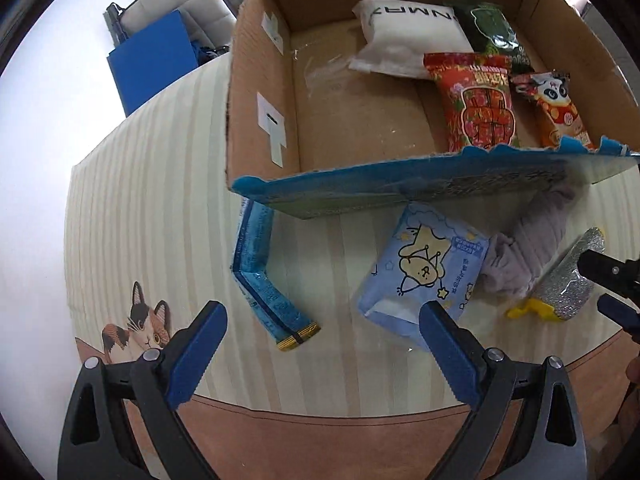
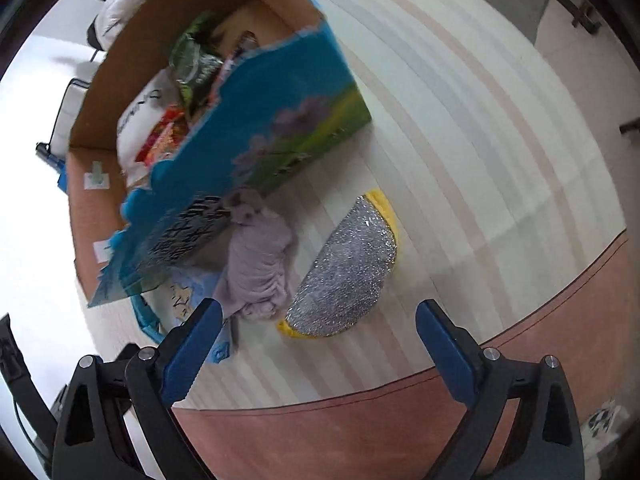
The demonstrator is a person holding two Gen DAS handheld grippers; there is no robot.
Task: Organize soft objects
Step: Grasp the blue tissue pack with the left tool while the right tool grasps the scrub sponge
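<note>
Striped cloth covers the counter [image 1: 160,200], where a cardboard box [image 1: 260,92] is set; beside it lie a lilac cloth [image 2: 260,256], silver sponge [image 2: 348,276] and blue pack [image 1: 424,268]. Left gripper [image 1: 320,336] and right gripper [image 2: 320,340] are held spread, empty.

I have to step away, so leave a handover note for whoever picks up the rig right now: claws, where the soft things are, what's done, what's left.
Left claw: open, empty, low over the table, facing the light blue tissue pack.
Right claw: open, empty, facing the silver scrubber.

Done: in the cardboard box lie the white pack, green bag, red snack bag and panda snack bag.

Left on the table, in front of the box: light blue tissue pack, grey cloth, silver scrubber, and bent blue packet.
</note>
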